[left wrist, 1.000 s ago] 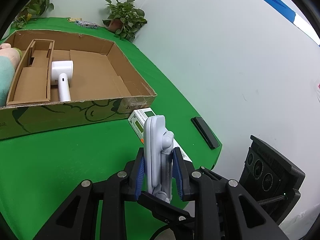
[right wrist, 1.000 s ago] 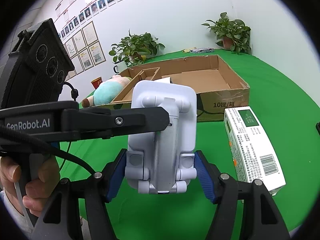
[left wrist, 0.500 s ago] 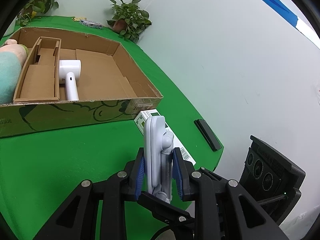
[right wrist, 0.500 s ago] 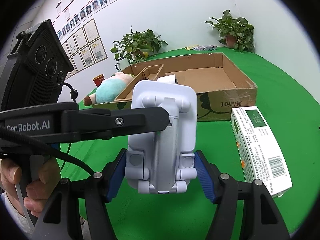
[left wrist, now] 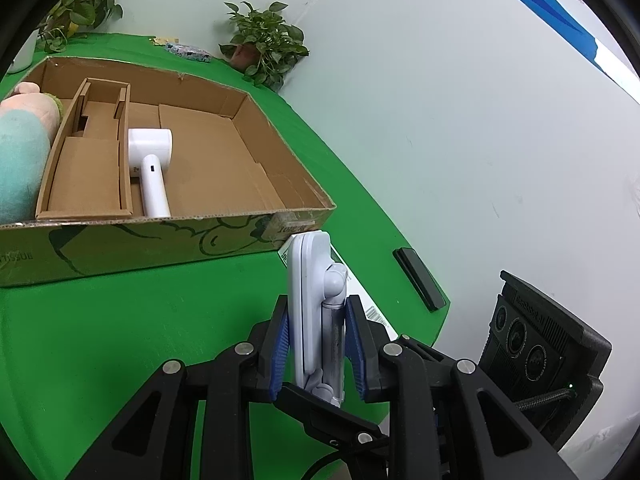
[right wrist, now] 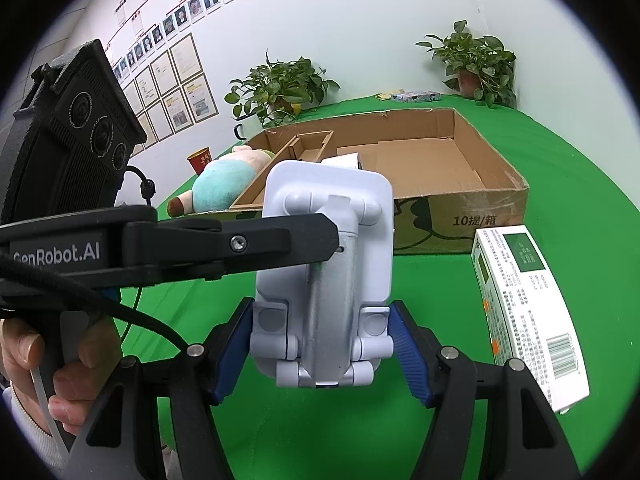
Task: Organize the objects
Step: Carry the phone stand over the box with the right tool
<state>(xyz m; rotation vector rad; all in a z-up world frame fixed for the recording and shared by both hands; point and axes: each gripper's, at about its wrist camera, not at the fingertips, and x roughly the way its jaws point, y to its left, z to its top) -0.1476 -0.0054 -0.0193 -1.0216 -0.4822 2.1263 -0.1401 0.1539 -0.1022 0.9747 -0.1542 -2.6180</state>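
- Left wrist view: left gripper (left wrist: pixel 318 344) pinches a white phone stand (left wrist: pixel 314 304) edge-on at lower centre, both blue pads touching it; cardboard box (left wrist: pixel 120 236) at upper left holds a white handheld device (left wrist: pixel 150 168)
- Right wrist view: right gripper (right wrist: pixel 322 350) flanks the phone stand (right wrist: pixel 326 272) at centre, left pad touching, right pad slightly off; whether it grips is unclear; white carton (right wrist: pixel 528 312) lies at right on green table (right wrist: pixel 560 168)

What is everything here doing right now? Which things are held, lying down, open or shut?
White folding stand: folded, held upright above the table.
Left gripper: shut on the stand.
Right gripper: pads at the stand's sides; contact unclear.
Cardboard box: open.
White handheld device: lying in the box.
Plush toy: lying in the box.
Paper carton: closed, flat on the table.
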